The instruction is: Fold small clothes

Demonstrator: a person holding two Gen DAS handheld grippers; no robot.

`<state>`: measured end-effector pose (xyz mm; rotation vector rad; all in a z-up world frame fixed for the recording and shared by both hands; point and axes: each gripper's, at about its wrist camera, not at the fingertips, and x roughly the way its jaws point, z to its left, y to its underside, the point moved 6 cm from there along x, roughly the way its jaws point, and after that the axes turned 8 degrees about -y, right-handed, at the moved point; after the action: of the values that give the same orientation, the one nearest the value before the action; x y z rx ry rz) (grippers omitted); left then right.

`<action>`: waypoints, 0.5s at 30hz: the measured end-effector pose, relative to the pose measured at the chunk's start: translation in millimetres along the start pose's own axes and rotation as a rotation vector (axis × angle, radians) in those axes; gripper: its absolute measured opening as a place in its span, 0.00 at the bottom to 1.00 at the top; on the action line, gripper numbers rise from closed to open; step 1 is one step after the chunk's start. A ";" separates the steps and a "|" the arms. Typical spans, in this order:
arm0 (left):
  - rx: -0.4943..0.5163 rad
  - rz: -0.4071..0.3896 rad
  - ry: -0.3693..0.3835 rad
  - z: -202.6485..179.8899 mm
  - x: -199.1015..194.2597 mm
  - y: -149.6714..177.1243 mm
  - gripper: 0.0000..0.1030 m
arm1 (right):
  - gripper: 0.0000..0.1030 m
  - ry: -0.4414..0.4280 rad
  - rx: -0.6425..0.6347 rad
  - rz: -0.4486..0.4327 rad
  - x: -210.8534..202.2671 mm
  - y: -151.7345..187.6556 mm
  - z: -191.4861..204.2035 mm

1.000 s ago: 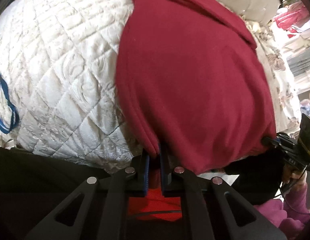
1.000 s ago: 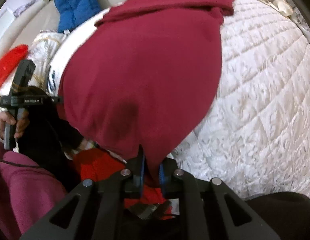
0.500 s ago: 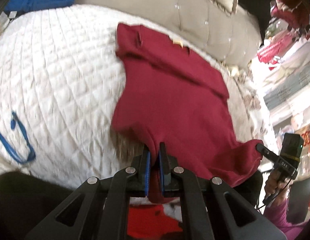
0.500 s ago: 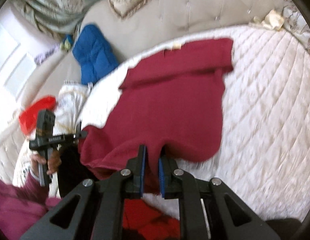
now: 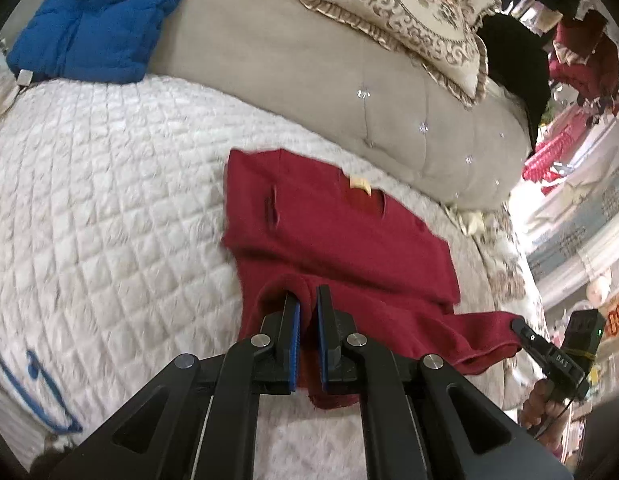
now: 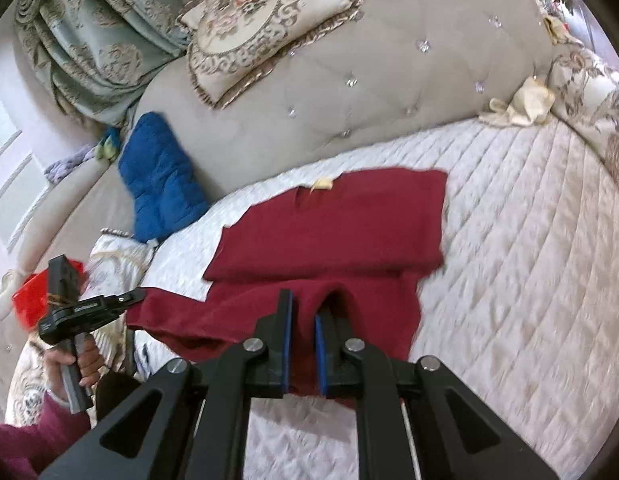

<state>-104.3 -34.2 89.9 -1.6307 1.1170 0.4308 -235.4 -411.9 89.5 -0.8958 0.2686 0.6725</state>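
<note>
A dark red shirt [image 5: 341, 232] lies on the white quilted bed cover [image 5: 109, 200], collar with a yellow tag toward the headboard. Its near hem is lifted off the quilt and stretched between both grippers. My left gripper [image 5: 308, 300] is shut on one corner of the hem, cloth pinched between its blue pads. In the right wrist view the same shirt [image 6: 341, 224] shows with its upper part lying flat, and my right gripper [image 6: 303, 304] is shut on the other hem corner. Each view shows the other gripper [image 5: 549, 352] [image 6: 85, 312] at the shirt's far corner, held by a hand.
A grey tufted headboard [image 6: 369, 80] runs behind the bed, with an embroidered cushion [image 6: 253, 28] on it. A blue padded garment [image 6: 161, 180] leans at its foot. A red object [image 6: 29, 296] sits at the left. A blue strap [image 5: 41, 392] lies on the quilt.
Both grippers have risen and pulled back with the hem, tilting up, so the shirt went from filling the views to lying farther off with the headboard and cushion now visible.
</note>
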 end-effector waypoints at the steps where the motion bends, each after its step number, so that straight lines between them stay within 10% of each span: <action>1: -0.002 -0.009 -0.005 -3.1 5.6 -8.9 0.00 | 0.09 0.002 0.004 -0.006 5.0 -8.2 -3.1; 15: -0.015 -0.045 -0.086 -6.9 81.0 -82.5 0.00 | 0.09 0.105 -0.022 0.006 77.9 -84.6 -36.3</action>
<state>2.8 -76.8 78.1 -1.6319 1.0133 0.4758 -119.5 -444.6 83.1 -0.9532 0.3585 0.6363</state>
